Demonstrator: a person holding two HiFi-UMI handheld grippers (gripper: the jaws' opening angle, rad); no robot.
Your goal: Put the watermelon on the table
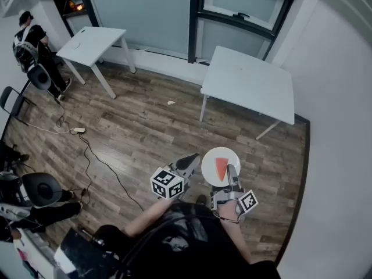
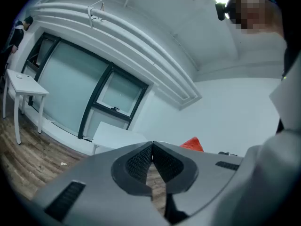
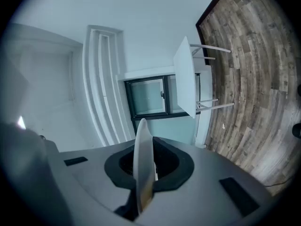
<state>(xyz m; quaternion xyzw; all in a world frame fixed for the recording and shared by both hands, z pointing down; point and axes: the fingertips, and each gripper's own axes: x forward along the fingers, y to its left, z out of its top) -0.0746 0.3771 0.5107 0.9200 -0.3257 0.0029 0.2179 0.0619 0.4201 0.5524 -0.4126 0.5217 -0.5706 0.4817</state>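
A red watermelon slice (image 1: 221,167) lies on a white plate (image 1: 208,160) held over the wooden floor. My right gripper (image 1: 231,176) is shut on the plate's near rim. In the right gripper view the plate (image 3: 142,154) stands edge-on between the jaws of that gripper (image 3: 149,167). My left gripper (image 1: 189,163) hangs just left of the plate, shut and empty; its jaws (image 2: 151,161) meet, with the slice's tip (image 2: 193,144) showing beyond them. The white table (image 1: 250,83) stands ahead by the window, also seen in the left gripper view (image 2: 115,136) and the right gripper view (image 3: 184,76).
A second white table (image 1: 93,44) stands at the back left, with a person (image 1: 32,45) beside it. A cable (image 1: 93,156) runs across the floor. Black chairs (image 1: 40,188) sit at the left. A white wall closes in on the right.
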